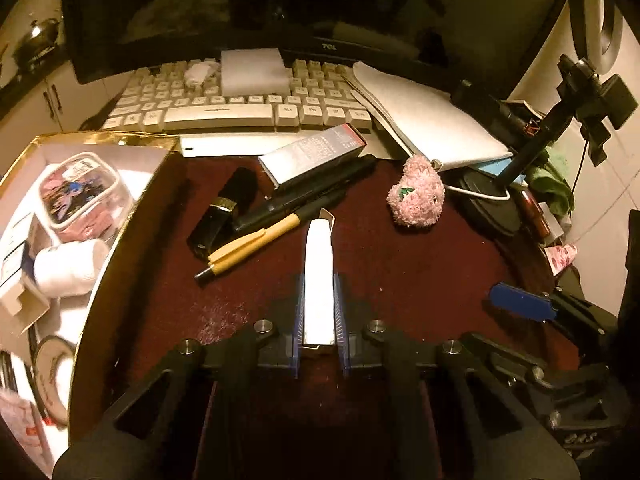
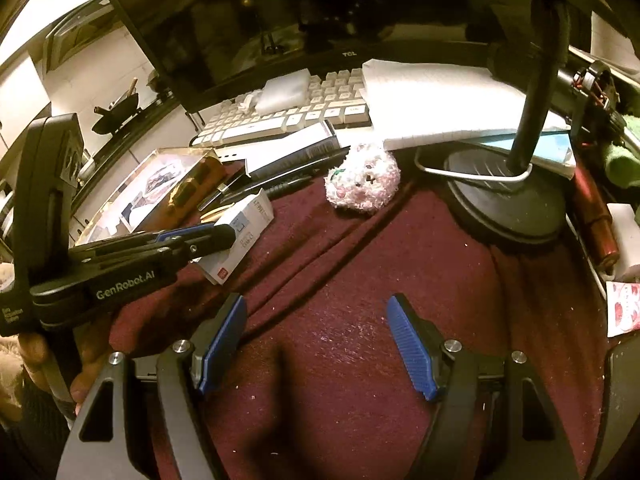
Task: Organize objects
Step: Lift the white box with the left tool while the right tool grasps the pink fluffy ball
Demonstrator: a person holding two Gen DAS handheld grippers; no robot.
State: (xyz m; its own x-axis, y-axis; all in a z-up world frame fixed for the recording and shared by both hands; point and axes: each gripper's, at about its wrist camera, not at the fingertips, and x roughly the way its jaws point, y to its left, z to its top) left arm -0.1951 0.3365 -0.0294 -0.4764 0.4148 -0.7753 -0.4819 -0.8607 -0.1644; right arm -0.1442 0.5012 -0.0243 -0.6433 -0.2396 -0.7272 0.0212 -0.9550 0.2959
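My left gripper [image 1: 319, 285] is shut on a slim white carton [image 1: 319, 248], which sticks out forward between the blue pads above the maroon cloth. The right wrist view shows the same carton [image 2: 244, 232] in that gripper at the left, beside the gold-rimmed box [image 2: 188, 188]. The gold-rimmed box [image 1: 108, 280] at the left holds a clear tub, a white roll and small packs. A tan pen [image 1: 256, 240], black pens, a black lipstick [image 1: 224, 212], a silver carton [image 1: 312, 156] and a pink plush [image 1: 418, 196] lie ahead. My right gripper [image 2: 316, 304] stands open over bare cloth.
A white keyboard [image 1: 224, 112] and a dark monitor [image 1: 280, 8] close off the back. A notebook [image 1: 424, 120] lies at the back right. A lamp stand's round black base [image 2: 504, 200] sits right of the plush, with clutter along the right edge.
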